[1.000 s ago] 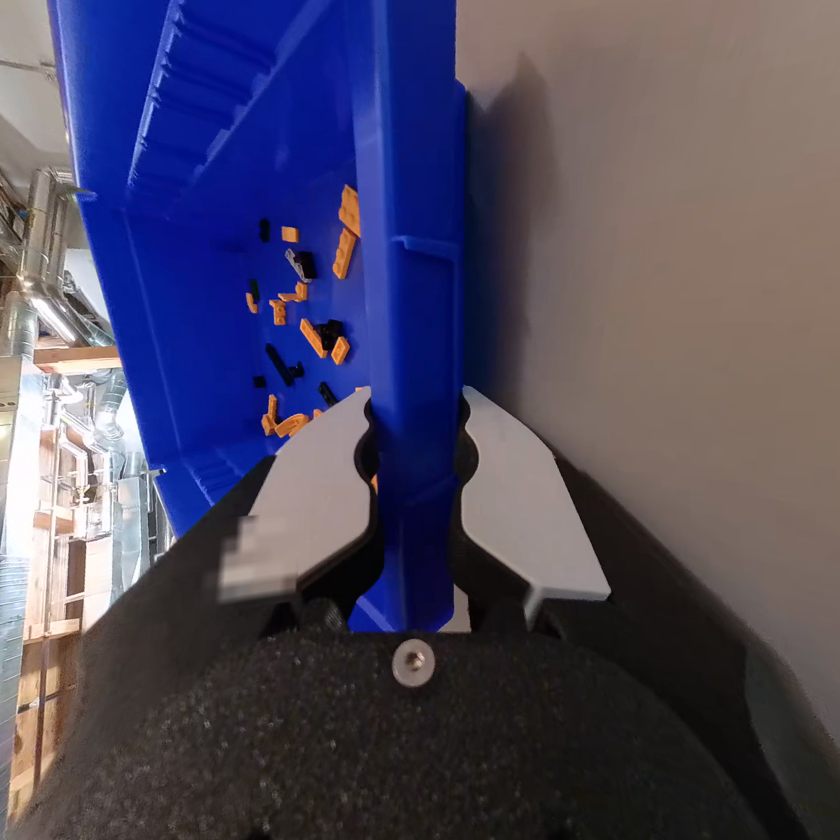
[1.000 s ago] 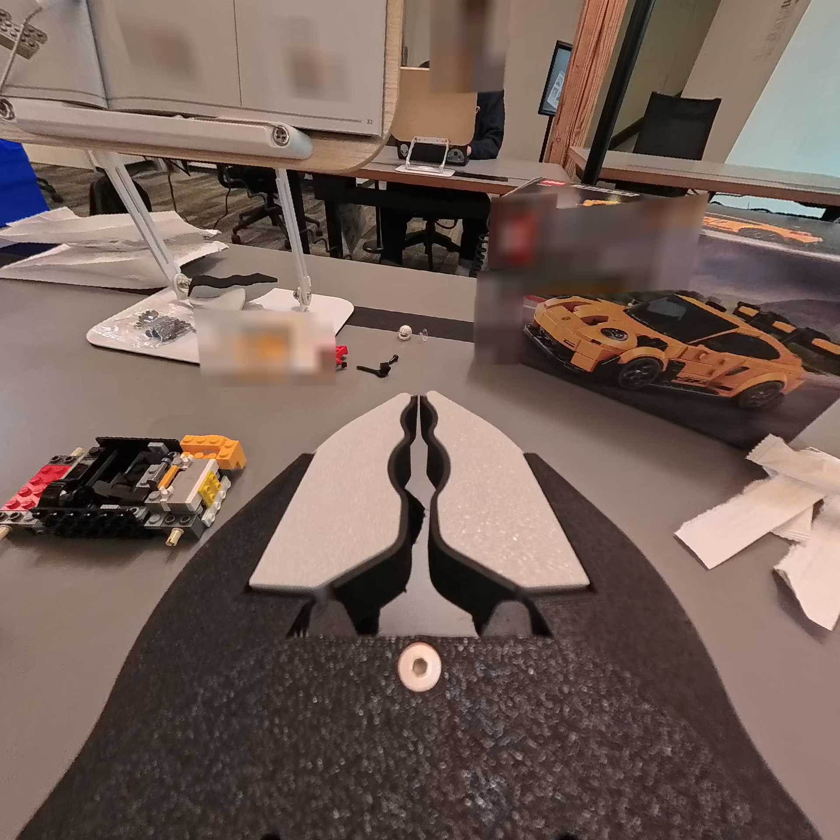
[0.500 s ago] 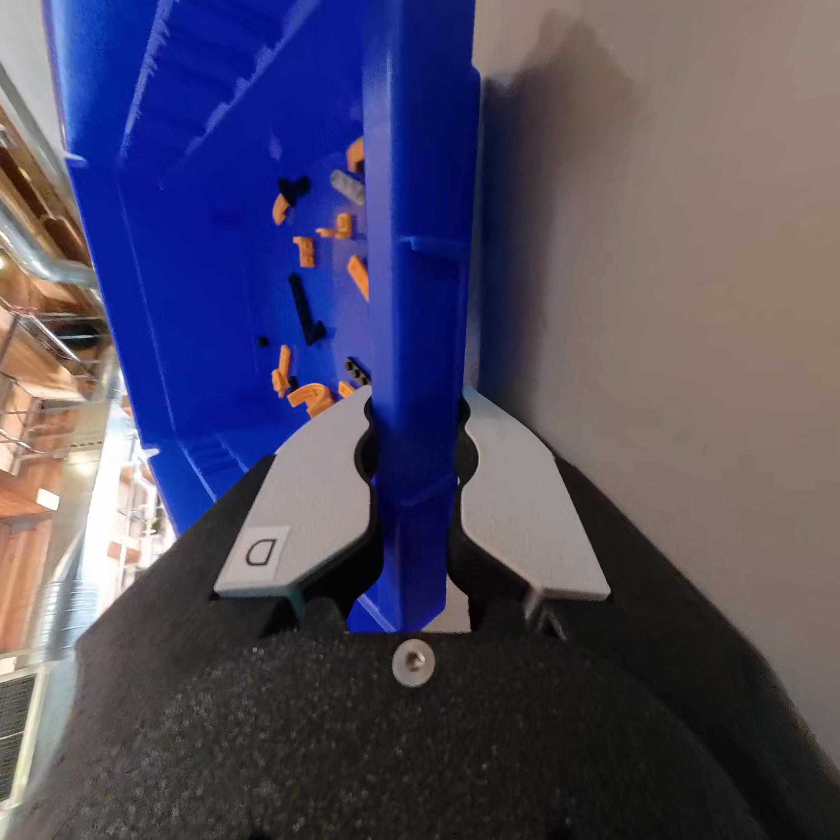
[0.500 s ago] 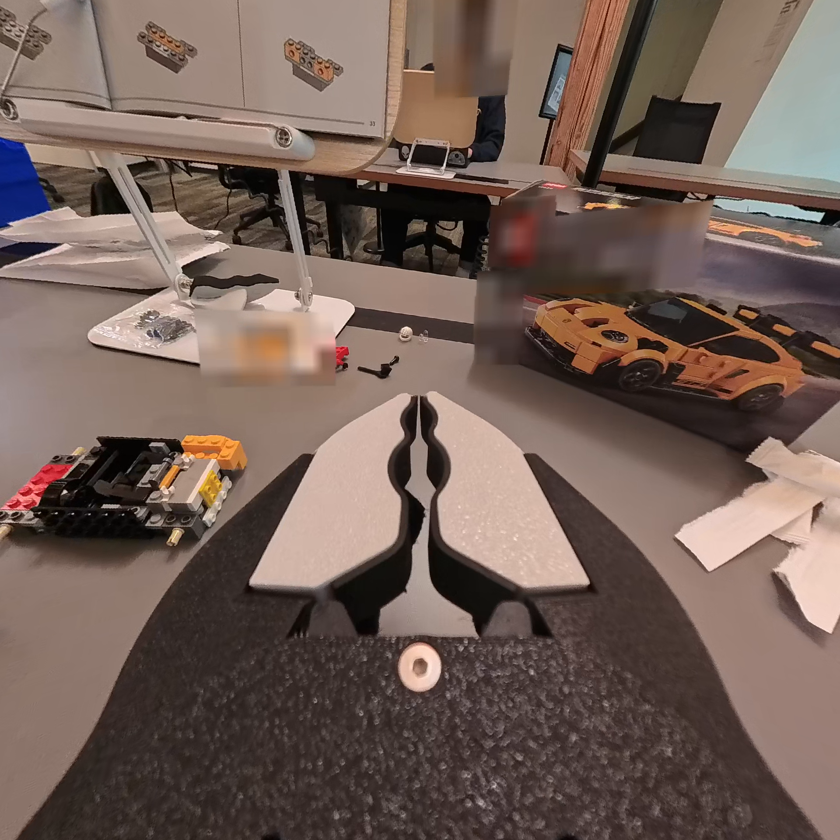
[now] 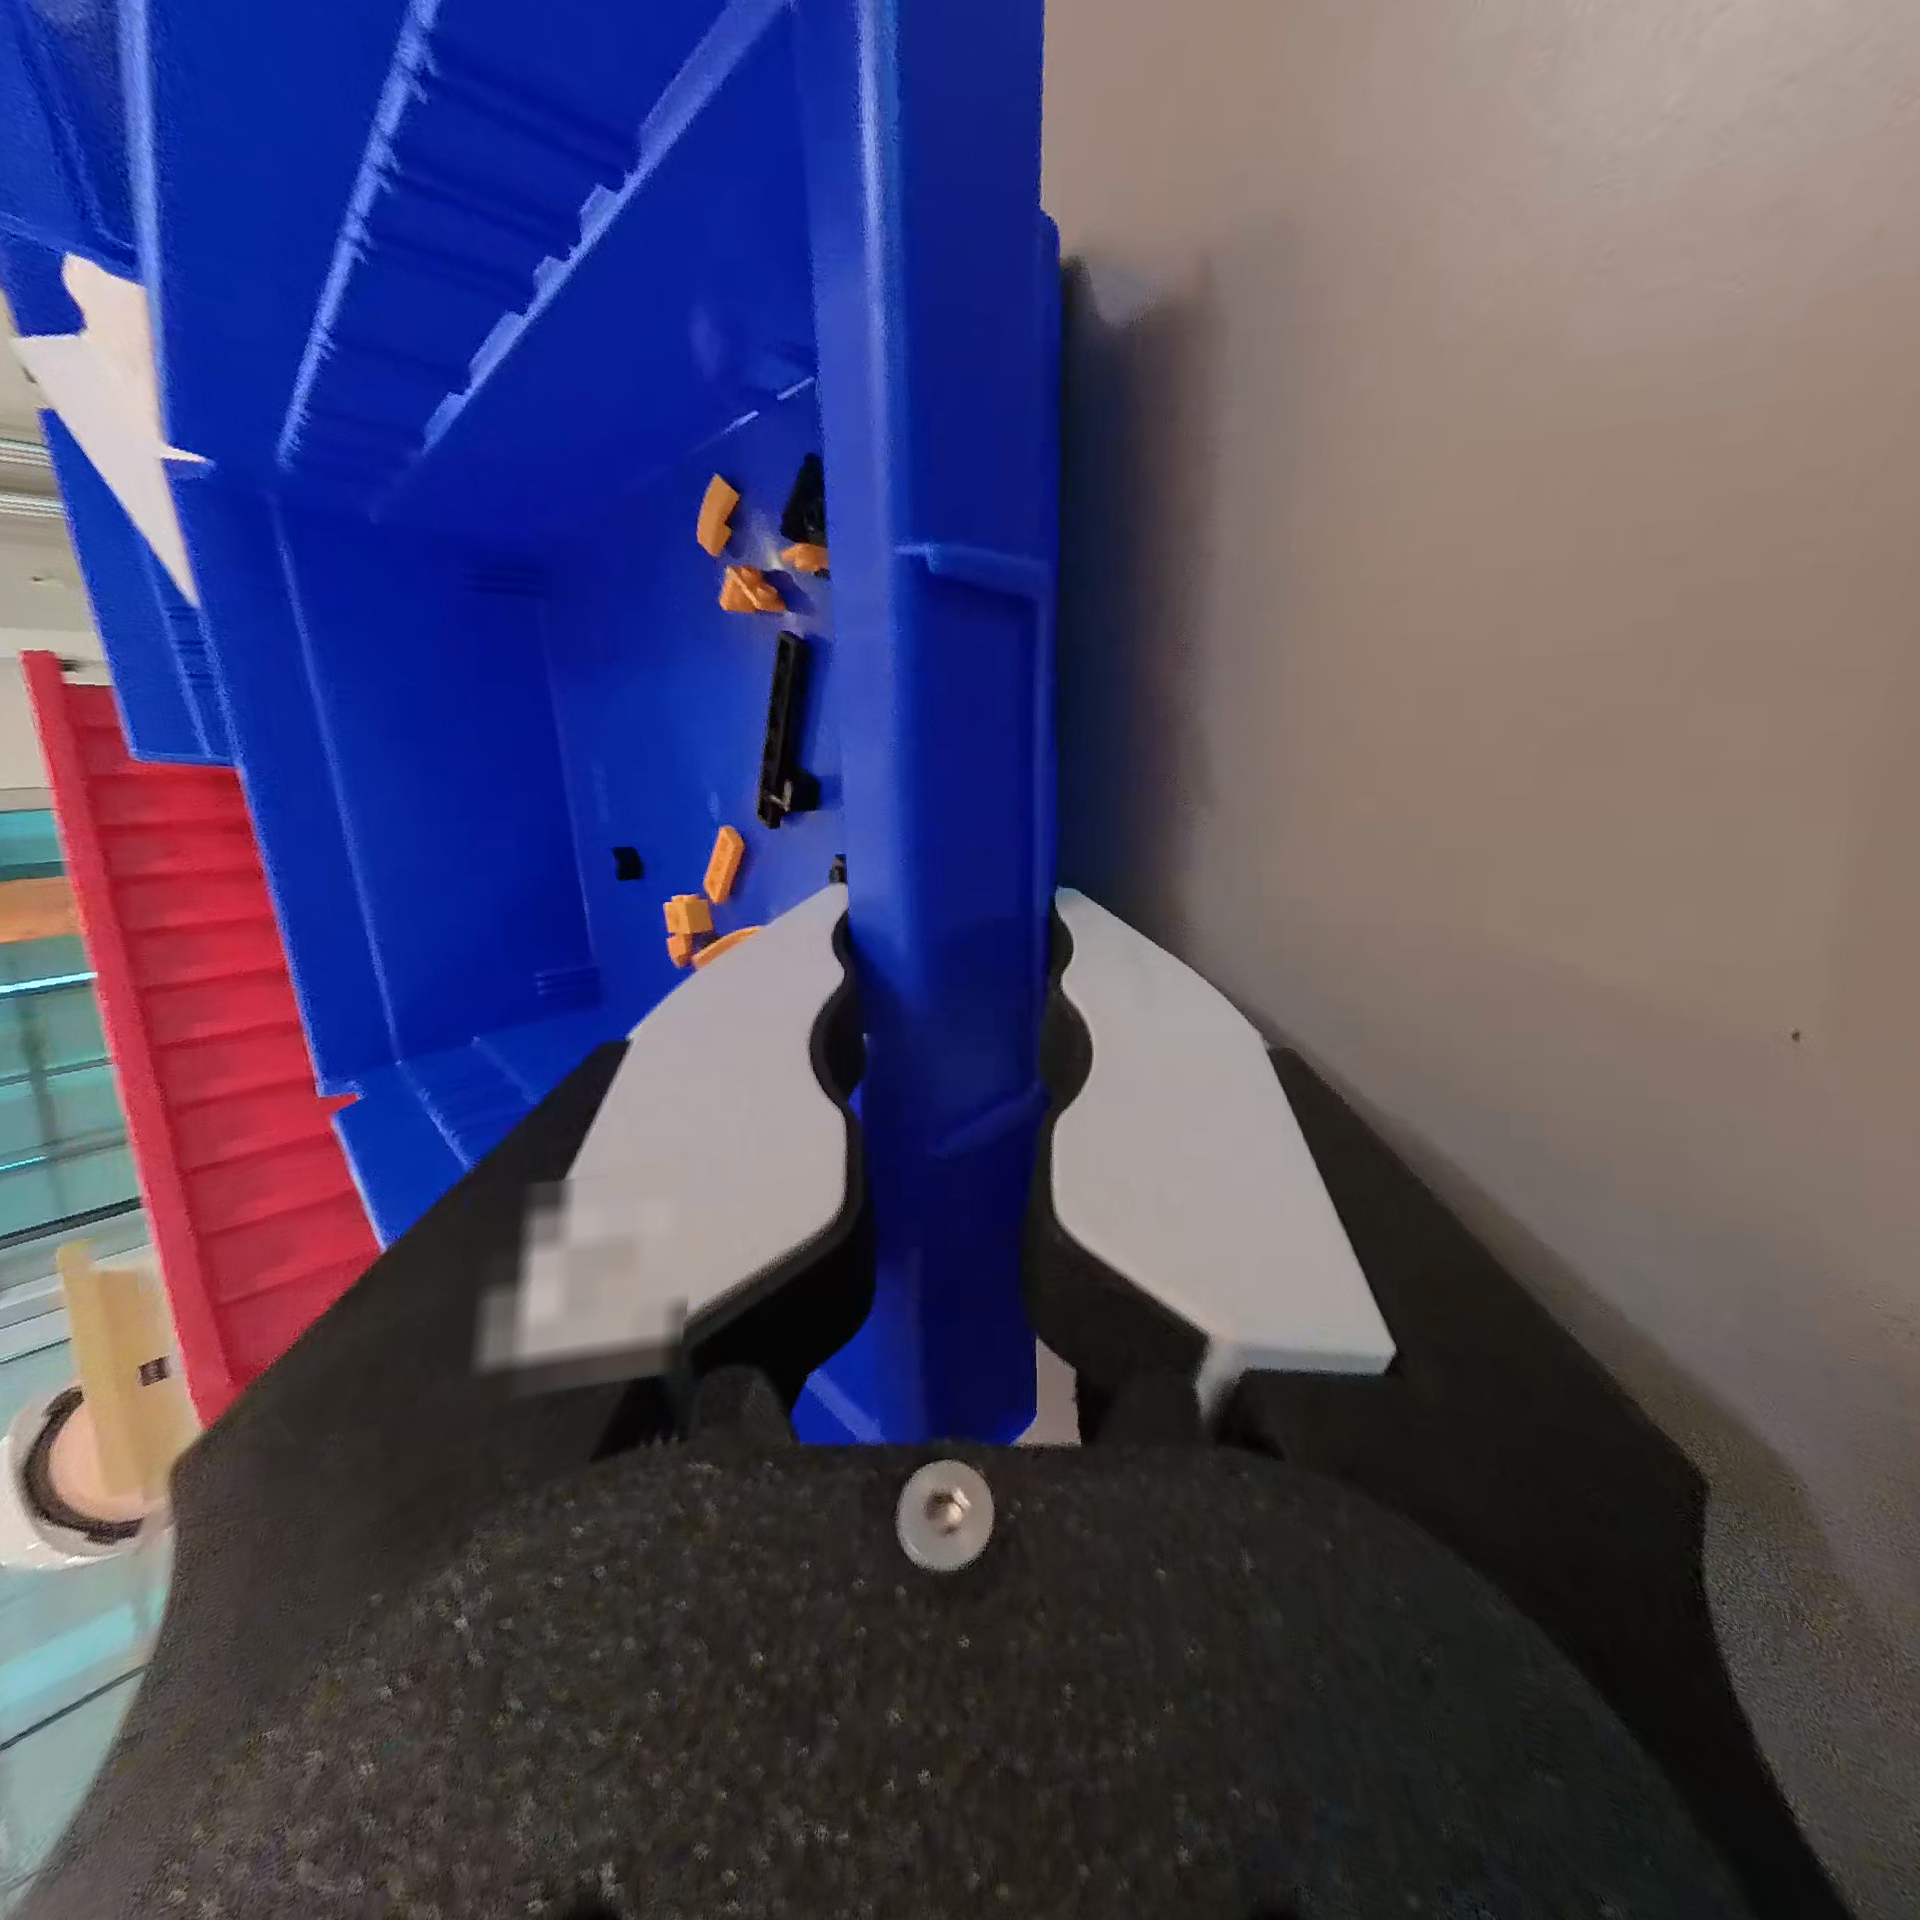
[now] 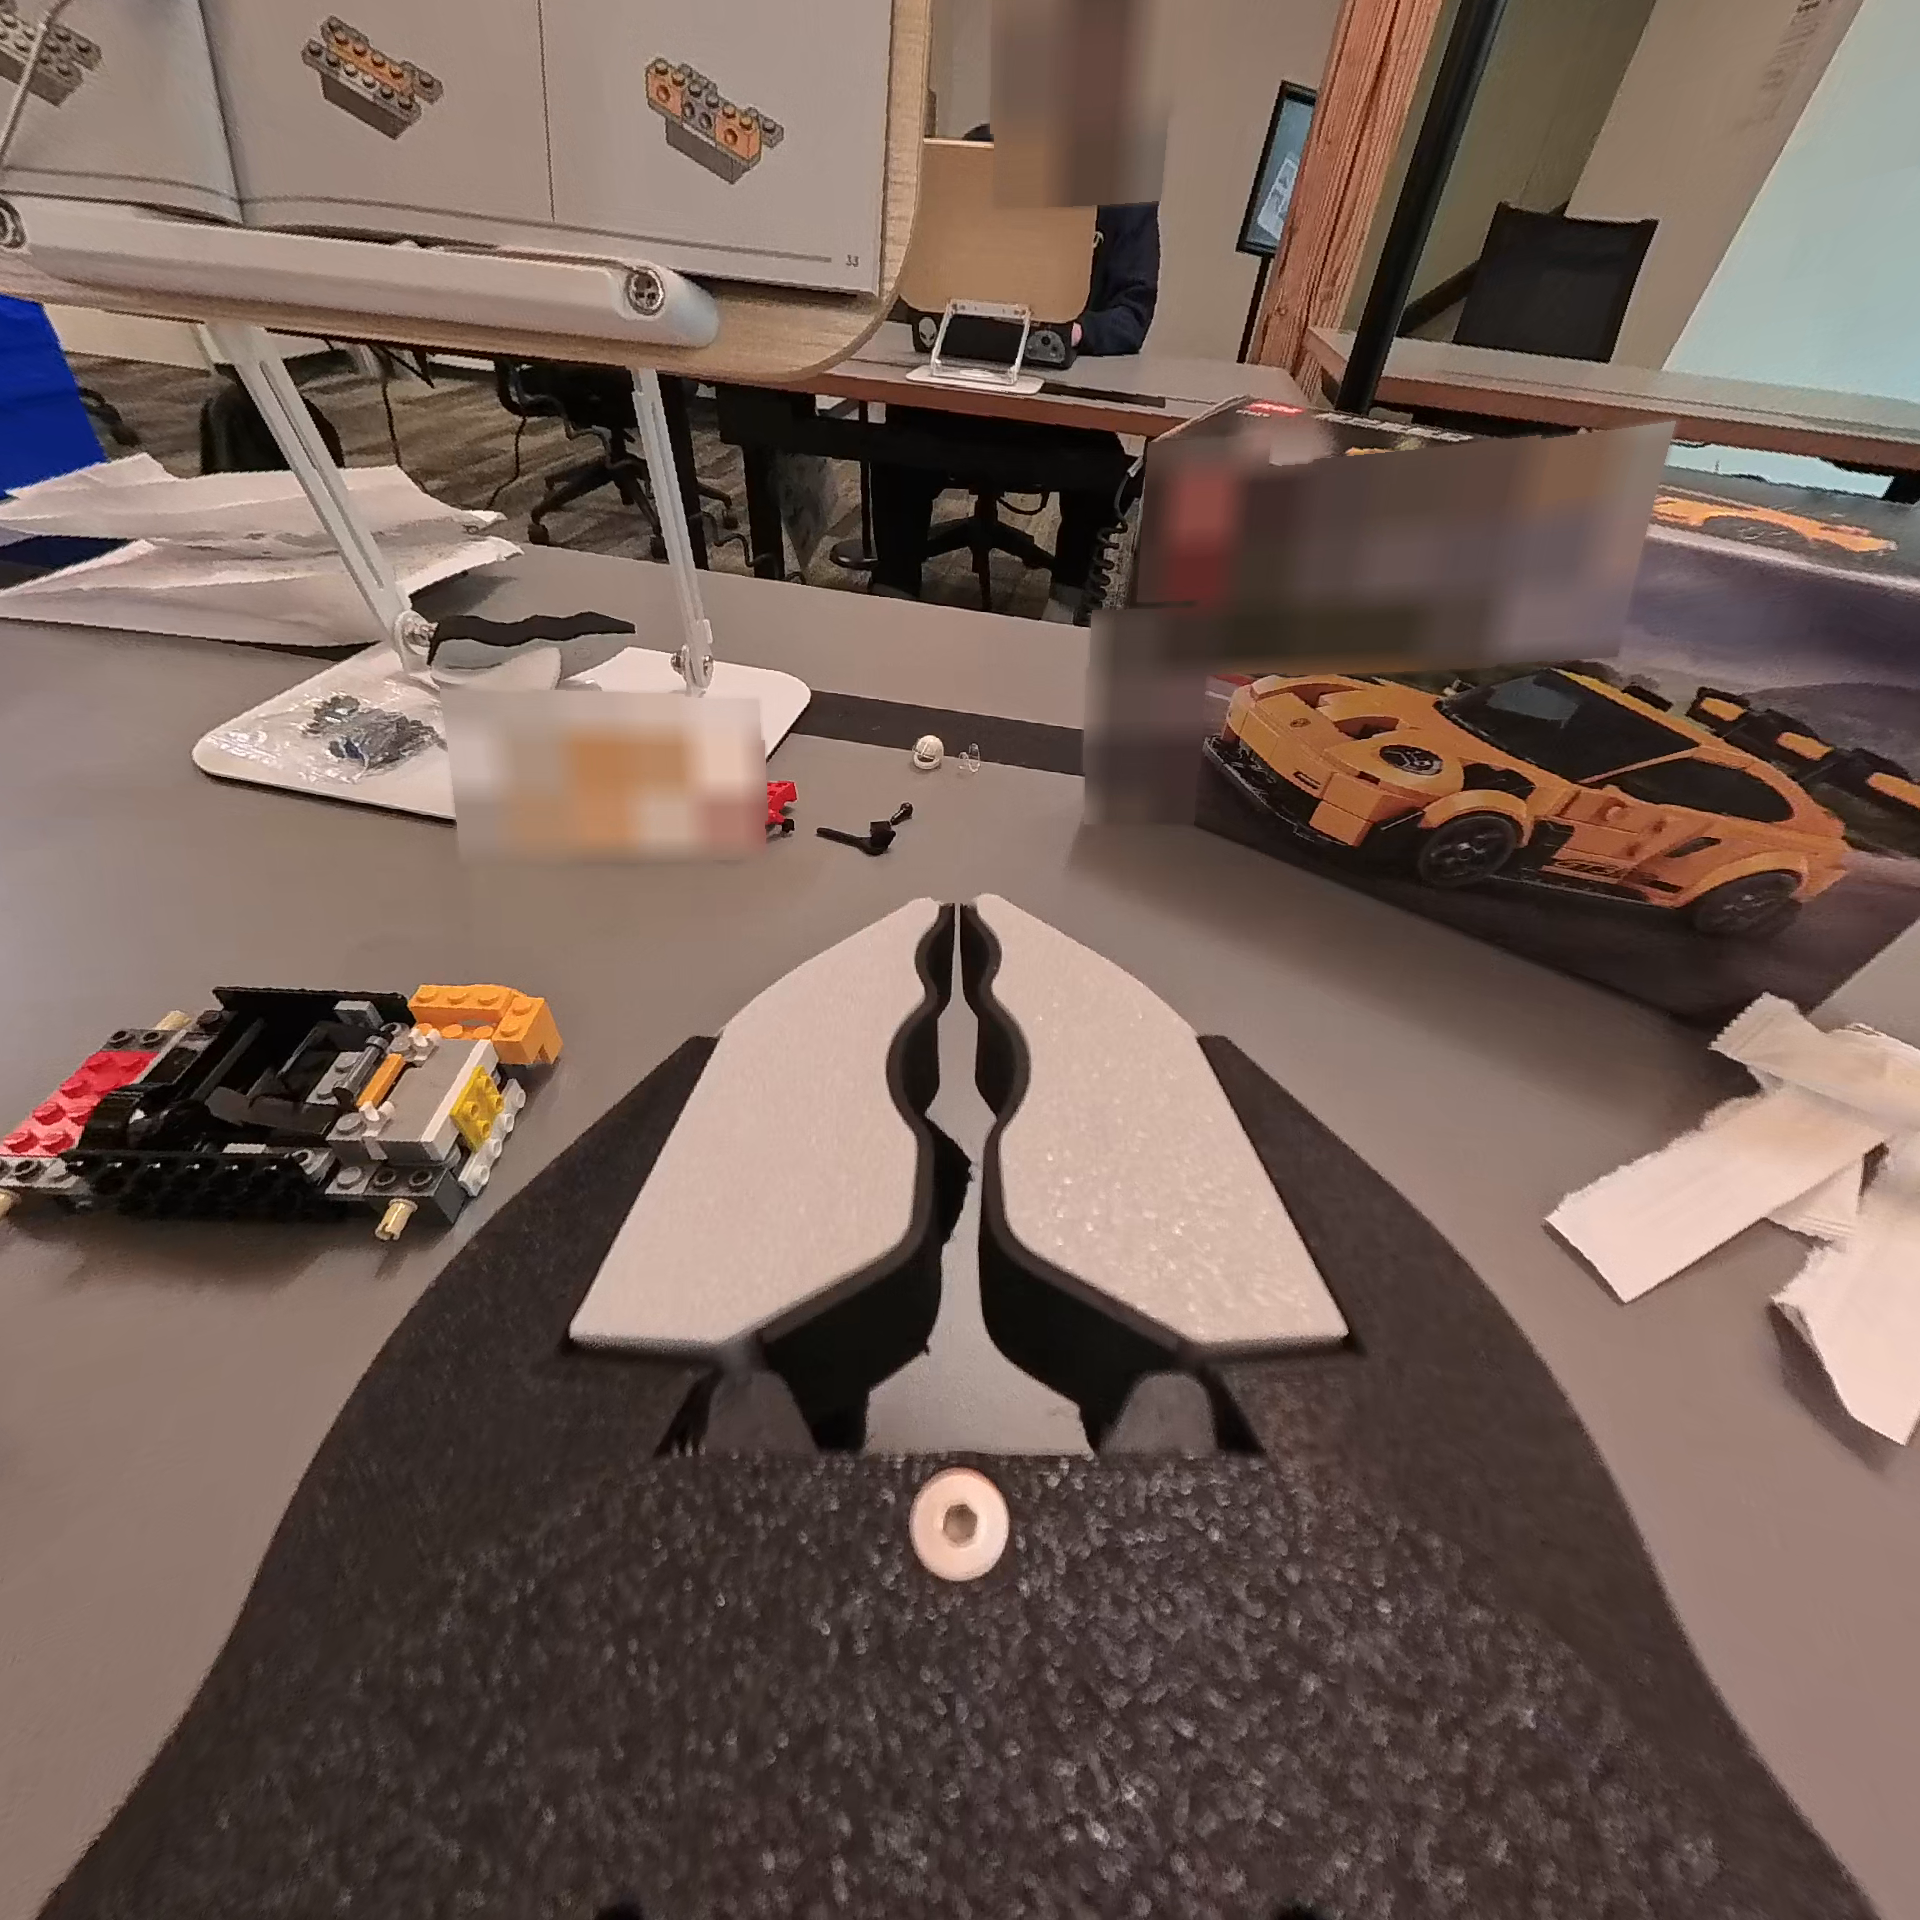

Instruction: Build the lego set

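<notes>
My left gripper [image 5: 948, 914] is shut on the side wall of a blue bin [image 5: 935, 623], which stands tipped on its side against the grey table [image 5: 1507, 623]. Several loose orange pieces [image 5: 724, 862] and black pieces [image 5: 784, 727] lie inside the bin, close to the gripped wall. In the right wrist view my right gripper [image 6: 957, 912] is shut and empty, low over the table. A partly built lego car chassis [image 6: 281, 1101], black with red, grey, yellow and orange bricks, lies on the table to its left.
A red bin [image 5: 177, 1018] stands behind the blue one. An instruction booklet [image 6: 468, 114] rests on a white stand [image 6: 499, 717]. The lego box [image 6: 1507, 707] stands at the right. Torn paper bags [image 6: 1787, 1174] lie far right. Small loose parts [image 6: 868, 831] lie ahead. Some 65 cm of space lies between my two pairs of fingers.
The blue bin has tipped and turned in my left gripper; the loose pieces have slid toward the gripped wall. The red bin has come into view. The right gripper has not moved.
</notes>
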The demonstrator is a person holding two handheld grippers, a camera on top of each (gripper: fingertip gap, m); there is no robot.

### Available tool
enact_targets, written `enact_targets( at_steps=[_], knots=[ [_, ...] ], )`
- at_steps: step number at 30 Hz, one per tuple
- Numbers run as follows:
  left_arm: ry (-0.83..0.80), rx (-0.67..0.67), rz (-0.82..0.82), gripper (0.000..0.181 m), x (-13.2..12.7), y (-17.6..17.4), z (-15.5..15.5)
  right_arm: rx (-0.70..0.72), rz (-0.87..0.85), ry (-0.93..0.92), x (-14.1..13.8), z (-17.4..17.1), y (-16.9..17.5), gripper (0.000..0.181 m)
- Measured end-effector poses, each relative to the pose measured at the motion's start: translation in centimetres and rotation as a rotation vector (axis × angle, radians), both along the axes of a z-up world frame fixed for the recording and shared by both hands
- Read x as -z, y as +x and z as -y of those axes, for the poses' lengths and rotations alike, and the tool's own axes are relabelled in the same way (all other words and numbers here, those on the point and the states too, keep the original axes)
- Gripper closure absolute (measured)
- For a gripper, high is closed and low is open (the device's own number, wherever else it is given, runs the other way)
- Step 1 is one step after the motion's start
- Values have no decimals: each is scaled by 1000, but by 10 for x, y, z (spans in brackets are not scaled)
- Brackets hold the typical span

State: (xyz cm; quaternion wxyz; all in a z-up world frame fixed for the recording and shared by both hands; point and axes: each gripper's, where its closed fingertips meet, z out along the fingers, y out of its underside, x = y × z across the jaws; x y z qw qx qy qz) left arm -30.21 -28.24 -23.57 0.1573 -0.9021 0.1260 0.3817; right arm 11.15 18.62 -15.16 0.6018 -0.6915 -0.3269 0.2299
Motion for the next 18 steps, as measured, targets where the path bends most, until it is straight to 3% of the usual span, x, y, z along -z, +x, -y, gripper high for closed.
enact_targets(
  at_steps=[4,6,8,10,12,15,18],
  knots=[
    [22,-7,153,132,-11,13,-2,1,-2,-2,0,0,0,180],
    [107,0,249,125,-34,22,-8,-2,-4,-6,0,0,0,180],
    [229,-21,360,129,-66,24,-15,-5,-4,-6,0,0,-1,180],
    [316,-84,439,134,-97,8,-15,-9,-5,-9,1,1,-1,180],
    [324,-164,518,137,-112,-17,-11,-11,-8,-9,0,1,-1,180],
    [177,-268,642,139,-99,-54,-2,-11,-12,-7,-1,2,-1,180],
    [26,-249,701,149,-73,-81,-8,-11,-12,-8,-2,2,-1,180]
  ],
)
